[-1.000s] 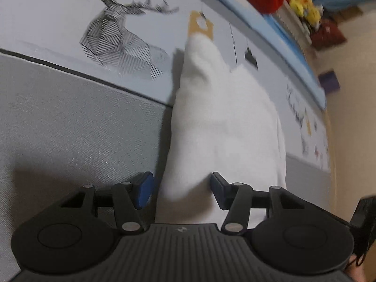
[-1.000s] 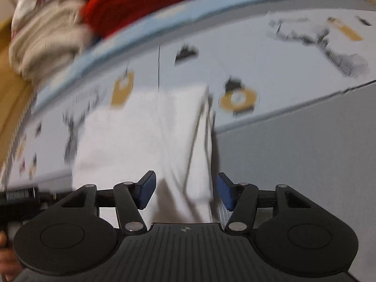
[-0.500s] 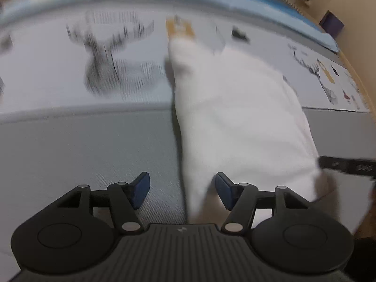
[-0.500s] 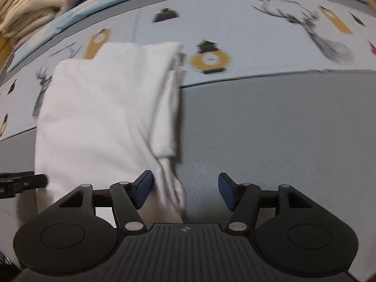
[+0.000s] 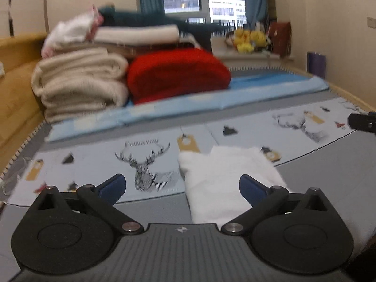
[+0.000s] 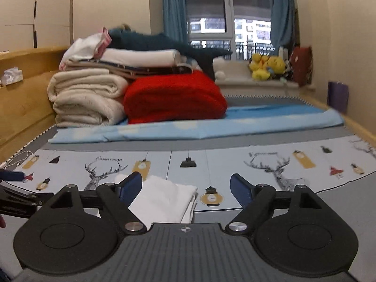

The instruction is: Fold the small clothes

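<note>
A small white garment [image 5: 225,178] lies folded flat on the grey mat, partly over the deer-print cloth. In the right wrist view it [image 6: 164,199] shows stacked layers at its right edge. My left gripper [image 5: 182,185] is open and empty, raised above and behind the garment, which lies under its right finger. My right gripper [image 6: 186,188] is open and empty, with the garment under its left finger. The left gripper's arm [image 6: 21,197] shows at the right wrist view's left edge.
A deer-print cloth [image 6: 258,164] and a blue pad [image 6: 199,127] lie beyond the garment. Folded cream blankets [image 6: 87,98], a red blanket [image 6: 174,98] and more stacked clothes sit at the back. A wooden bed frame [image 6: 21,89] runs along the left.
Both grippers have lifted and tilted up from the garment, so the views now take in the room. The garment stays folded on the mat. Both stay open.
</note>
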A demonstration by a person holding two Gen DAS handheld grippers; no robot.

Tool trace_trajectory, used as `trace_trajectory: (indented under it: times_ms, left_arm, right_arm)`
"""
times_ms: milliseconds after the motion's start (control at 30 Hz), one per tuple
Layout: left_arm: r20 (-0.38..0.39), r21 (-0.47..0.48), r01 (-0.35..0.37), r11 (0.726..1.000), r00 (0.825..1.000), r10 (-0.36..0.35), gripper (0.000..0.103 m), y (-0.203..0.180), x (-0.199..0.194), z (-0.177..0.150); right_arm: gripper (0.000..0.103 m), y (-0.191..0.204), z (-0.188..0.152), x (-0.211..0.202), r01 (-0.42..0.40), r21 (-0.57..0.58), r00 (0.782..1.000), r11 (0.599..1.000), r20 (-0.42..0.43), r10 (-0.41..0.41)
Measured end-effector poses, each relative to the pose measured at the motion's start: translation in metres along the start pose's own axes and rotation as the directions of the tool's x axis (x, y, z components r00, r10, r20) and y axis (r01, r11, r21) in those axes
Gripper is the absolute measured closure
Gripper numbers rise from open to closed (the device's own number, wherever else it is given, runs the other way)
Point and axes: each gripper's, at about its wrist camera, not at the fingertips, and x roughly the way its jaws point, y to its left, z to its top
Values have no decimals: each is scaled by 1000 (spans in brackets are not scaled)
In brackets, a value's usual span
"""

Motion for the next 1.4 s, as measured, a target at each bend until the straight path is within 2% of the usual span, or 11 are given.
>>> trace_trajectory:
  times_ms: [67, 167, 233, 300, 367, 400, 467, 567, 667, 1000, 1400]
  left_arm:
    - [37, -1, 2, 1000, 999, -2, 0, -7, -26, -7]
    - [46, -42, 23, 999, 999, -21, 0, -13, -54, -28]
    - [31, -54, 15, 998, 999, -13, 0, -21, -64, -45]
    - [18, -65, 18, 998, 1000, -17, 0, -27, -64, -65]
    - [-64, -92, 12, 996, 998, -18, 0, -30, -54, -77]
    - [-101, -127, 11, 992, 995, -24, 0, -27, -47, -77]
    - [-94, -169, 3, 986, 995, -19, 0, -22, -40, -74]
    - [-118, -152, -23, 988, 993, 5, 0, -19, -24, -74]
    - [-155, -184, -32, 982, 988, 3, 0, -15, -14, -77]
    - [-199, -210, 32, 977, 977, -75, 0, -22, -3, -80]
    - [-178, -200, 10, 980, 983, -47, 0, -26, -5, -78]
  right_arm:
    - [20, 2, -4, -20, 15, 27, 1000, 1000, 25, -16]
    - [20, 2, -20, -41, 14, 59, 1000, 998, 21, -15]
    - [20, 3, -37, -55, 26, 69, 1000, 997, -6, -25]
    - [21, 2, -49, -51, 19, 106, 997, 994, -78, -11]
    - [22, 9, -53, -51, 3, 116, 995, 993, -100, 9]
    - [22, 14, -53, -52, 17, 80, 996, 997, -94, -10]
    - [22, 23, -54, -50, 38, 15, 996, 999, -82, -37]
    - [22, 26, -56, -43, 26, 6, 994, 1000, -105, -25]
    - [22, 30, -59, -37, 31, -17, 992, 999, -124, -33]
    - [22, 47, -72, -22, 6, -99, 975, 995, -220, -28]
    - [22, 43, -71, -20, 3, -88, 973, 996, -228, -23]
